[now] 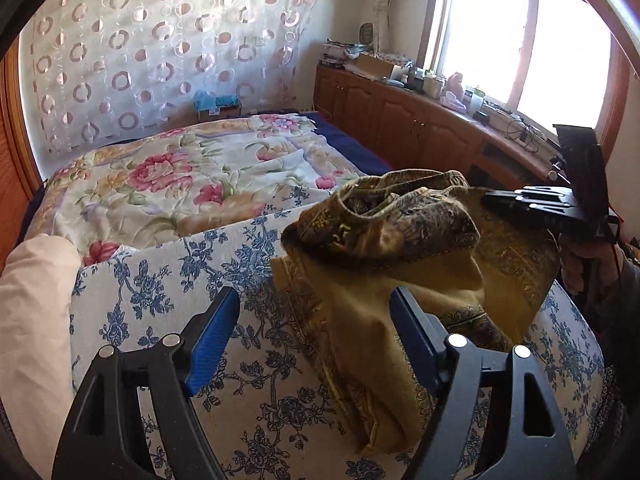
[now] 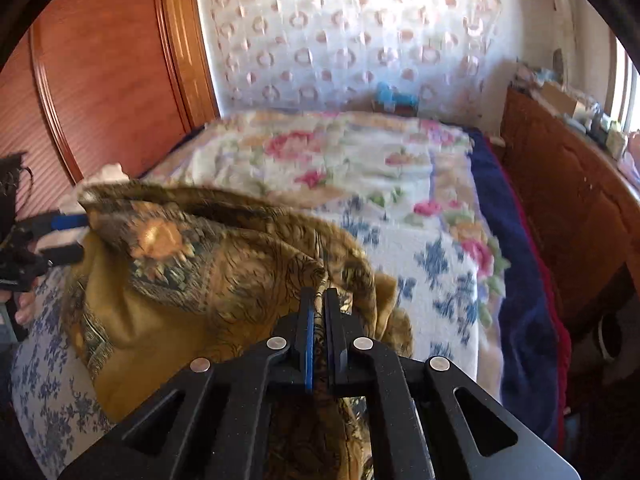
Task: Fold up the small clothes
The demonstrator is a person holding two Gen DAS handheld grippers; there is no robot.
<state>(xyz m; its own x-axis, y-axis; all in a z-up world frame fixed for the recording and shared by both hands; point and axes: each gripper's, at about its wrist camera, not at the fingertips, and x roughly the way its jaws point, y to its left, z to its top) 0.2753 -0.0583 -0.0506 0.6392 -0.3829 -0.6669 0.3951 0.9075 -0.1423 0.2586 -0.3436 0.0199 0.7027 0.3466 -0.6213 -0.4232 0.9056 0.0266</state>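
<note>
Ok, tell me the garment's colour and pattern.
Garment: mustard-brown with dark paisley-like print, clearest in the left wrist view.

We look along the left gripper (image 1: 314,334) from close above the garment (image 1: 400,264). Our right view faces the bed (image 2: 360,168) too. Both share them.

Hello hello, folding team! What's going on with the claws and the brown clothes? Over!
Left gripper open, jaws above the blue-flowered sheet. Right gripper shut on the brown garment, part lifted. Nothing in the way.

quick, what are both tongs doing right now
Left tongs: open, holding nothing, poised over the brown patterned garment.
Right tongs: closed on a fold of that garment.
</note>
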